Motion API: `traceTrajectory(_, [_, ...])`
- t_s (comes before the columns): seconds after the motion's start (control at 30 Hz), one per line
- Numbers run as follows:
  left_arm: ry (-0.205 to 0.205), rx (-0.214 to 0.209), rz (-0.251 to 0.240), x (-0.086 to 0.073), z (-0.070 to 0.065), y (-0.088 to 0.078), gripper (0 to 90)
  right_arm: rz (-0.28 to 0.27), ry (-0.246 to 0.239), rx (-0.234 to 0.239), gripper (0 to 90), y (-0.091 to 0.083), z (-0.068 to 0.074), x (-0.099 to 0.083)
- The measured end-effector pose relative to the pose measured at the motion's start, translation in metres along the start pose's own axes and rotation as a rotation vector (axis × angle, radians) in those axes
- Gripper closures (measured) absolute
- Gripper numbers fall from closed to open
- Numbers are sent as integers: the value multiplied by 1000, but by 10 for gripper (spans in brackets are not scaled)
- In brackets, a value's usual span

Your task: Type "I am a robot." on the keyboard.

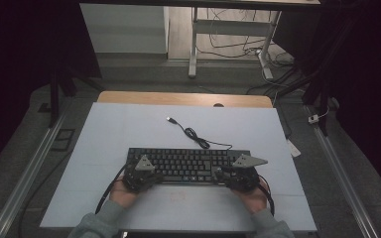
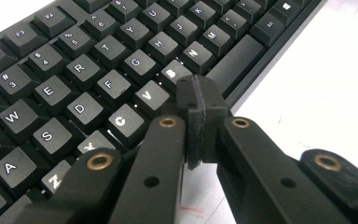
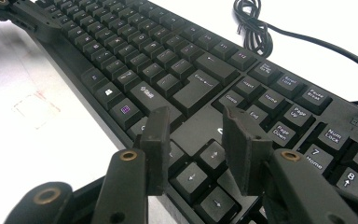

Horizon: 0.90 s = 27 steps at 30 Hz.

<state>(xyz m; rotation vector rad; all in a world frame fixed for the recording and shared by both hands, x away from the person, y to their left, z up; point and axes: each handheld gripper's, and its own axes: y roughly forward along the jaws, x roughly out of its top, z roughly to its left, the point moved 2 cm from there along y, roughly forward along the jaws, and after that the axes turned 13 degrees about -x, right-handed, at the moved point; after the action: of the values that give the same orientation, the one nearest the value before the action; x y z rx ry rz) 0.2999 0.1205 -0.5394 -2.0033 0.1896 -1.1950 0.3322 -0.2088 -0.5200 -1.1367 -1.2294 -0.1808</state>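
My left tongs (image 2: 200,100) pressed together over black plastic keyboard (image 2: 98,79); right tongs (image 3: 198,140) spread above its arrow keys (image 3: 200,175).

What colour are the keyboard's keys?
Black with white lettering; the keyboard shows this best in the left gripper view.

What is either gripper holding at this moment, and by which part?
Nothing is held. The left gripper is shut with empty jaws above the keyboard's bottom letter row; the right gripper stands open over the arrow keys.
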Motion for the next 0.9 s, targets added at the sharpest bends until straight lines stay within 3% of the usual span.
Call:
traceTrajectory(0.33, [-3, 4, -64, 3, -1, -13, 862, -3, 6, 1, 621, 0, 0, 0])
traceTrajectory(0.43, [-17, 5, -98, 4, 1, -21, 767, -2, 6, 0, 621, -1, 0, 0])
traceTrajectory(0.63, [-55, 29, -122, 1, 7, -31, 551, -6, 9, 2, 619, -1, 0, 0])
traceTrajectory(0.77, [-101, 67, -139, -3, 15, -41, 466, -3, 6, 2, 614, -1, -1, -1])
traceTrajectory(0.9, [-114, 84, -140, -4, 19, -45, 413, -4, 6, 2, 610, -1, -1, -1])
